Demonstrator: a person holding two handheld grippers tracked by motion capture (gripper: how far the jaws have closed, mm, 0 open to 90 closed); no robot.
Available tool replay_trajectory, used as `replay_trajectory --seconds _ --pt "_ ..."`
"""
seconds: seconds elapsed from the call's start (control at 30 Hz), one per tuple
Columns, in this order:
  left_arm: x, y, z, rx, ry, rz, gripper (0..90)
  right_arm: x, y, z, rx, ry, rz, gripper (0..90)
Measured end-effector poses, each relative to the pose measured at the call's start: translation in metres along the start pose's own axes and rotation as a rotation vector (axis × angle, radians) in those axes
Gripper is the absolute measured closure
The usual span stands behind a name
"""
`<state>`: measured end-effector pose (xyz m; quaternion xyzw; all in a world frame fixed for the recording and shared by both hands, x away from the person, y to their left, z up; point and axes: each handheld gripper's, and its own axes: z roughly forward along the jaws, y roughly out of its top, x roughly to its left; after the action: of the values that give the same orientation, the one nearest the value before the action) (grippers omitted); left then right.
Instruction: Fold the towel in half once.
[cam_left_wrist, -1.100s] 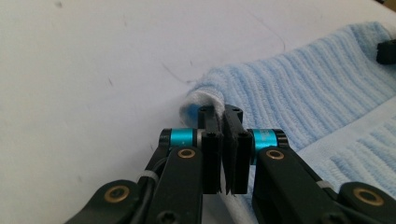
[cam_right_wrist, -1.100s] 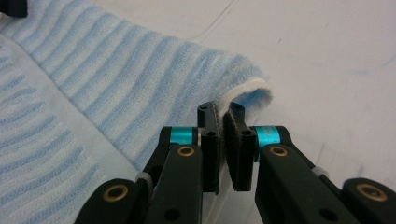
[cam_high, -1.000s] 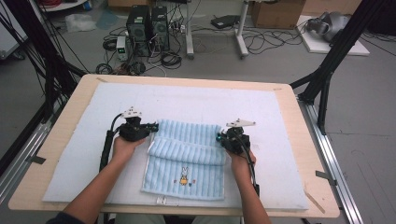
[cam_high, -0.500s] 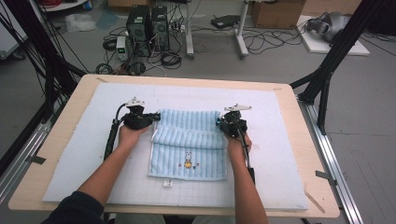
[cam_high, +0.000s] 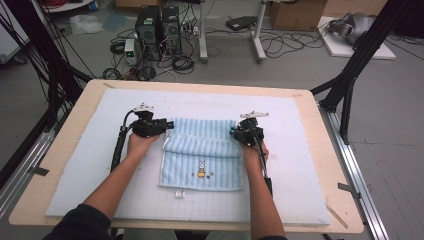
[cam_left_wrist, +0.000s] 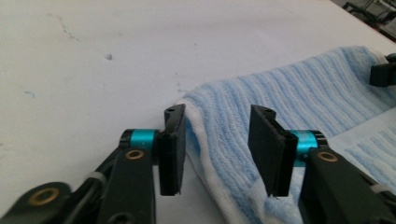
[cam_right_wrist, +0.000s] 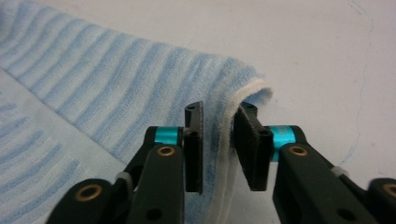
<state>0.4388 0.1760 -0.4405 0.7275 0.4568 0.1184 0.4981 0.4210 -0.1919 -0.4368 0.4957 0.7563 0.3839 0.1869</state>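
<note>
The towel (cam_high: 202, 155) is pale blue with darker blue ribbed stripes, a white hem and a small orange-and-white figure embroidered near its front edge. Between the black jaws of the left gripper (cam_left_wrist: 217, 149) its edge shows white against a white mat (cam_left_wrist: 93, 60). The right gripper (cam_right_wrist: 219, 147) is black with turquoise rings beside each jaw.

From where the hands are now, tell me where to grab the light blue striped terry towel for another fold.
Take the light blue striped terry towel at the two ends of its folded far edge, where the white hem bulges up off the white mat. Come in low from each outer side, so one jaw can slip under the raised fold.
</note>
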Motion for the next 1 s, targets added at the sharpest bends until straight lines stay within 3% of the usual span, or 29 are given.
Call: replay_trajectory --seconds 0.13,0.27,0.43,0.57,0.6,0.73,0.83,0.93,1.0 --pt "-0.005 0.002 -0.005 0.016 -0.051 0.030 53.0 -0.001 0.001 -0.011 -0.027 0.013 0.006 63.0" --pt "-0.014 0.000 -0.003 0.072 -0.076 0.061 51.0 -0.003 0.000 -0.024 -0.052 0.034 0.010 58.3" --pt "-0.024 -0.002 -0.002 0.111 -0.093 0.102 50.6 -0.010 -0.008 -0.036 -0.033 0.083 -0.009 53.2" --pt "-0.026 -0.010 -0.002 0.138 -0.085 0.113 53.6 -0.011 -0.012 -0.039 0.001 0.123 -0.020 51.8" --pt "-0.026 -0.012 -0.002 0.143 -0.082 0.117 55.0 -0.009 -0.012 -0.038 0.007 0.142 -0.026 52.3" --pt "-0.027 -0.017 -0.004 0.182 -0.076 0.147 67.5 0.001 -0.014 -0.031 0.076 0.120 -0.104 59.1" --pt "-0.033 -0.017 -0.006 0.185 -0.076 0.210 81.1 0.005 -0.017 -0.023 0.139 0.116 -0.104 65.1" --pt "-0.036 -0.019 -0.009 0.167 -0.084 0.229 83.8 0.005 -0.018 -0.023 0.146 0.127 -0.094 77.7" --pt "-0.036 -0.021 -0.012 0.145 -0.090 0.222 83.9 0.005 -0.018 -0.025 0.149 0.130 -0.123 81.9"
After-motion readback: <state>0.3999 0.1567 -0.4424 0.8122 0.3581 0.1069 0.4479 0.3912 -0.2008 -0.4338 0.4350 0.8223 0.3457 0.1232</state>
